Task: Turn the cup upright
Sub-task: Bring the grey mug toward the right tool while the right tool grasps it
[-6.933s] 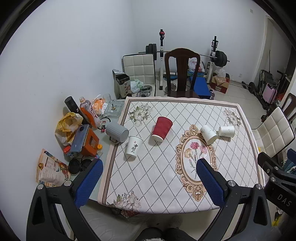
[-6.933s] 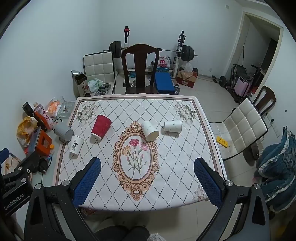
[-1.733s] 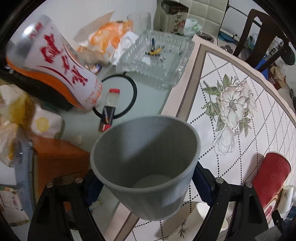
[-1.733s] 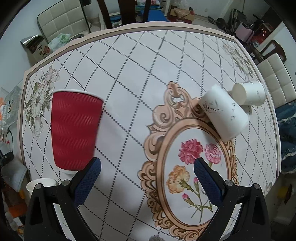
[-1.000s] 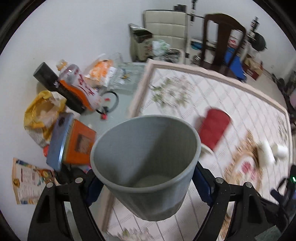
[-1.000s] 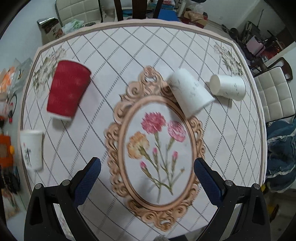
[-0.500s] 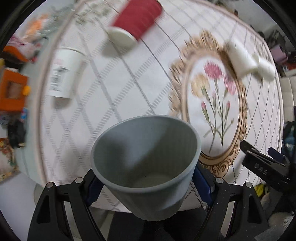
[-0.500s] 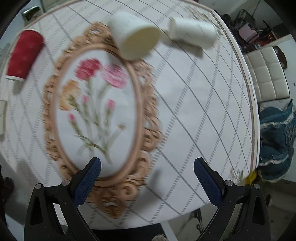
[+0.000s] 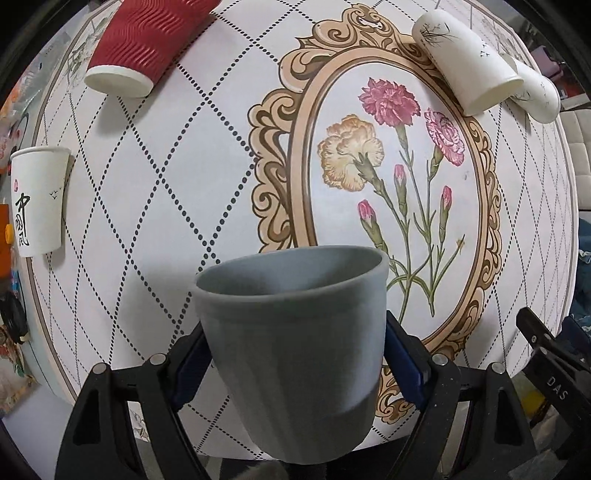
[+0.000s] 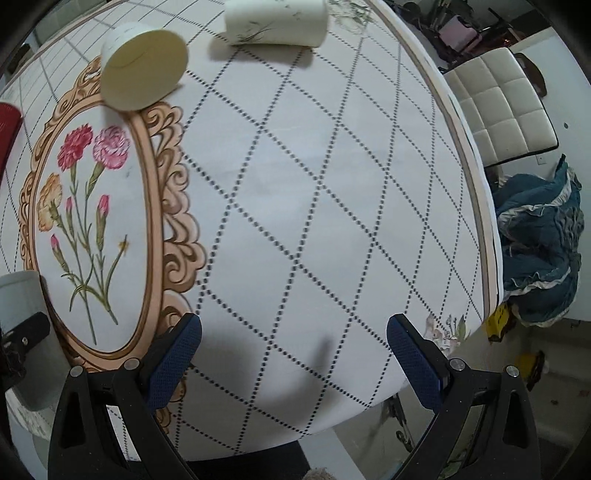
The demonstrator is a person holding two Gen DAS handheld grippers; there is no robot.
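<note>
Left gripper [image 9: 295, 354] clamped on grey cup [image 9: 291, 343], mouth up, lower centre of frame. Right gripper [image 10: 295, 354] wide open, empty, above tablecloth [image 10: 314, 221].

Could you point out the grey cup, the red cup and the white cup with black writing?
grey cup [image 9: 295, 354]: left wrist view, outer wall.
red cup [image 9: 147, 33]: left wrist view, ribbed side.
white cup with black writing [image 9: 38, 201]: left wrist view, printed side.

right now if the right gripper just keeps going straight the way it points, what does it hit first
Most likely the bare tablecloth. The right gripper is open and empty, angled down at a patch with no cup on it. The two tipped white cups lie well beyond that patch, though depth is hard to judge.
</note>
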